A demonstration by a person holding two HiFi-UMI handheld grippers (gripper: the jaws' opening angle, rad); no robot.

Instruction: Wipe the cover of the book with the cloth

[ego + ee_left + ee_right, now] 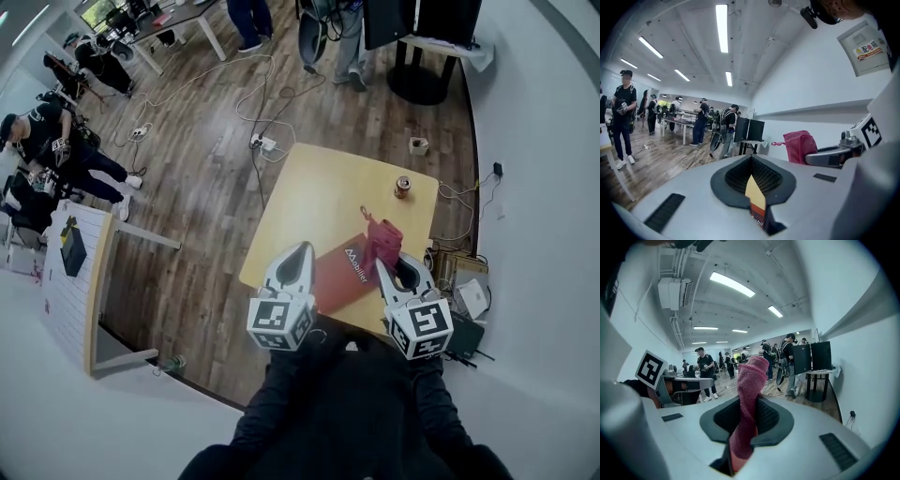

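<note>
Head view: a tan table [319, 178] with a red book [339, 277] lying flat at its near edge, between the two grippers.

The left gripper [298, 258] sits at the book's left edge. Its own view shows the jaws closed on a thin slice of red cover with white lettering, so it looks like it is pinning the book there.

The book's longer side seems to run across from one gripper toward the other, though I'm not certain at this angle.

The pink cloth [382, 239] is bunched over the book's right end. I can't tell if it touches the cover.

The right gripper [405, 272] is clamped on the cloth, which sticks out past the pads in its own view.

A small can [402, 187] stands farther back on the table, well clear.

My read is that wiping has not started. The cover lies to the left of the right jaws, so the right gripper is the one to drag the cloth leftward along the book while the left holds it.
</note>
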